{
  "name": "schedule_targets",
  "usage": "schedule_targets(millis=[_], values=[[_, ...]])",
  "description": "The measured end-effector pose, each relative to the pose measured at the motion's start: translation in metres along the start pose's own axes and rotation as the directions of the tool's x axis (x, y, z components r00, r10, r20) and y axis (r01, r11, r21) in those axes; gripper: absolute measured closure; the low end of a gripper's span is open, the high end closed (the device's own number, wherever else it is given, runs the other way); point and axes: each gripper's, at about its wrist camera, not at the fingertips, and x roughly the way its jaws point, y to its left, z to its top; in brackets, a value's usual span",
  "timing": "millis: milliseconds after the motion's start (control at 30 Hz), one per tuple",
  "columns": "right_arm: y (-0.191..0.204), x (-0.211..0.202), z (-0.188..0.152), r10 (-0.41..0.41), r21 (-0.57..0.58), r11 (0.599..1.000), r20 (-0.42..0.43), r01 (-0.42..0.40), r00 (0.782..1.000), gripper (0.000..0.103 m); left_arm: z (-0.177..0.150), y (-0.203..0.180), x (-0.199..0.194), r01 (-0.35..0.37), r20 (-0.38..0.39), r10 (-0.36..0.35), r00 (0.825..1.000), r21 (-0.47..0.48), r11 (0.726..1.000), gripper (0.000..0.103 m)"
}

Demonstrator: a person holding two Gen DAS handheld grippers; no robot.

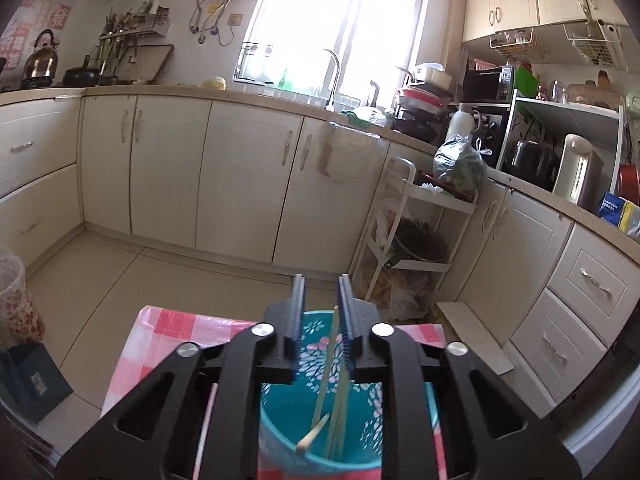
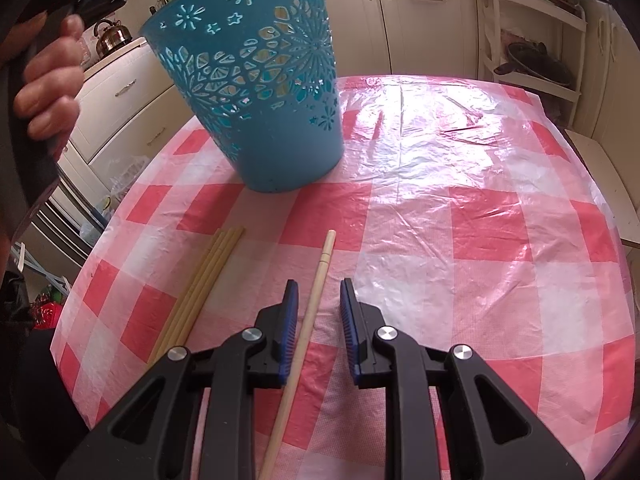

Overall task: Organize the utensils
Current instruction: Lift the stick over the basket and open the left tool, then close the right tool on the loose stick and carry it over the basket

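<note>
A blue cut-out plastic bucket [image 2: 260, 100] stands on the pink-and-white checked tablecloth [image 2: 440, 240]. My left gripper [image 1: 322, 284] hangs open just above the bucket's mouth [image 1: 280, 412]. Pale chopsticks [image 1: 334, 360] lean inside the bucket, their tops rising between the pads and close to the right one, with no pad pressing them. My right gripper [image 2: 319, 286] is open low over the cloth. A single chopstick [image 2: 324, 256] lies flat between its fingers, nearer the left pad. A bundle of several yellowish chopsticks [image 2: 208, 276] lies to the left of it.
A person's hand [image 2: 48, 92] grips the left tool's handle beside the bucket. Beyond the table's far edge are the tiled floor, cream cabinets [image 1: 240, 168] and a white trolley rack [image 1: 412, 220]. A dark box [image 1: 32, 384] sits on the floor at the left.
</note>
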Motion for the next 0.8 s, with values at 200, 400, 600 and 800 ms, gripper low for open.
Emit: schedule_targets(millis=[200, 400, 600, 800], values=[[0.001, 0.000, 0.000, 0.002, 0.003, 1.000, 0.000, -0.002, 1.000, 0.088, -0.040, 0.036, -0.065, -0.091, 0.000, 0.091, 0.996, -0.026, 0.995, 0.033], [-0.010, -0.001, -0.001, 0.042, 0.062, 0.997, -0.004, -0.042, 0.999, 0.096, -0.097, 0.062, -0.082, -0.170, -0.113, 0.172, 0.979, 0.022, 0.985, 0.028], [-0.013, -0.012, -0.011, 0.092, 0.103, 0.990, 0.006, -0.092, 0.996, 0.097, -0.122, 0.062, -0.085, -0.188, -0.134, 0.194, 0.972, 0.062, 0.980, 0.021], [-0.016, -0.030, -0.018, 0.202, 0.175, 0.962, 0.062, -0.210, 0.977, 0.097, -0.128, 0.052, -0.081, -0.166, -0.147, 0.181, 0.972, 0.110, 0.980, 0.018]])
